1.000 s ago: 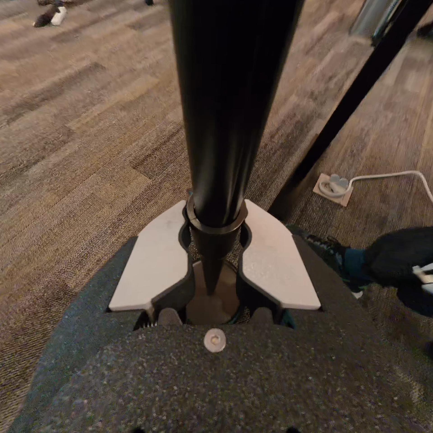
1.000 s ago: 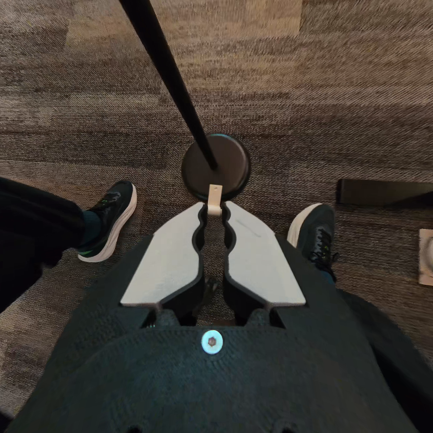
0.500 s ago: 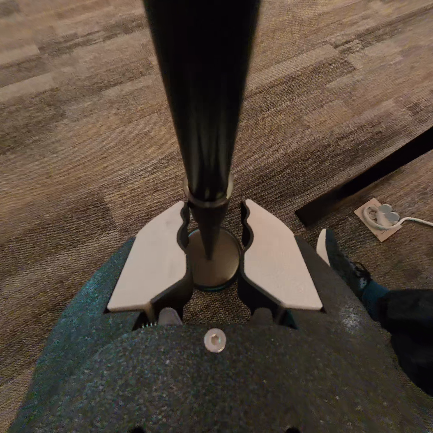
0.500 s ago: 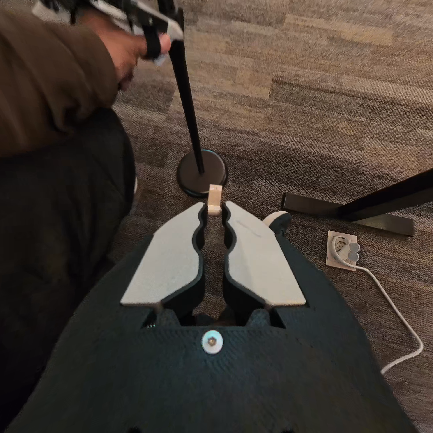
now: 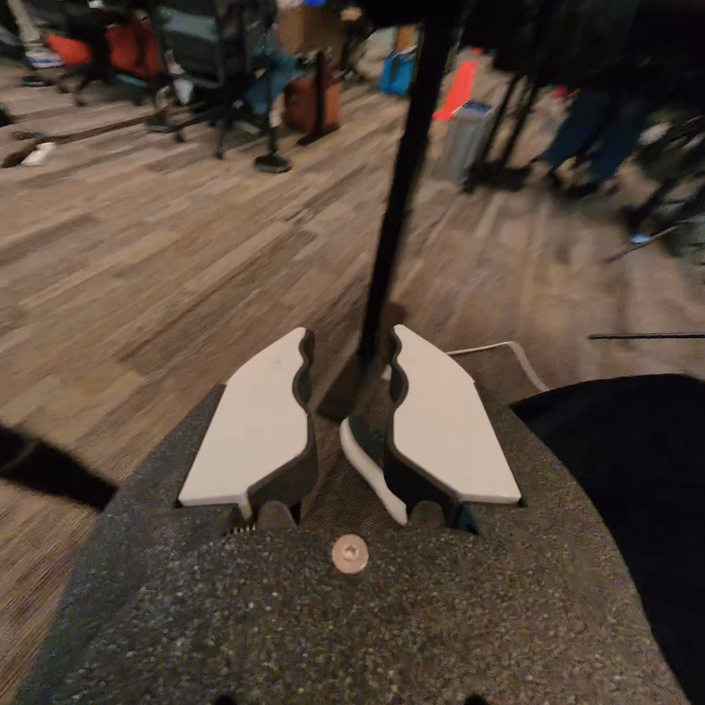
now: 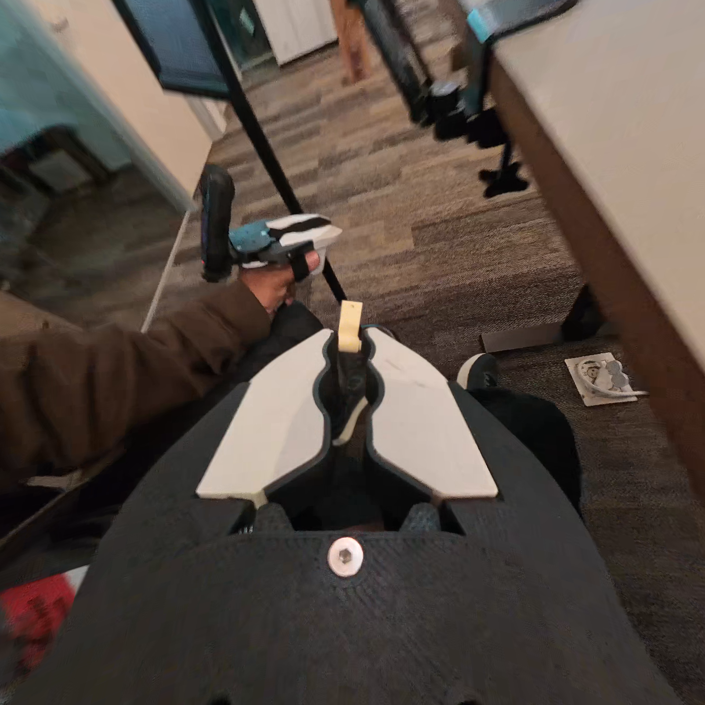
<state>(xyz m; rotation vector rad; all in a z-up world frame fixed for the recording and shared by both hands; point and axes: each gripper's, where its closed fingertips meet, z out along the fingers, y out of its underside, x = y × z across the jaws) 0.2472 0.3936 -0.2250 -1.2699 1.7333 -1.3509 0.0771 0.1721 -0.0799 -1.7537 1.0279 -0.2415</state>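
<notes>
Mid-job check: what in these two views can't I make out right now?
- Left wrist view: distant furniture is motion-blurred; the black pole is cut off at the upper edge.
- Right wrist view: the cream tab is partly hidden between the right tool fingers; blur hides whether the left tool touches the slanted pole.

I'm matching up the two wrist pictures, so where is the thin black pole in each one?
Left wrist view: black pole rises from between the left gripper's fingers to the top edge.
Right wrist view: pole slants from upper left to centre, past that gripper.
Shared landmark: white cable.
</notes>
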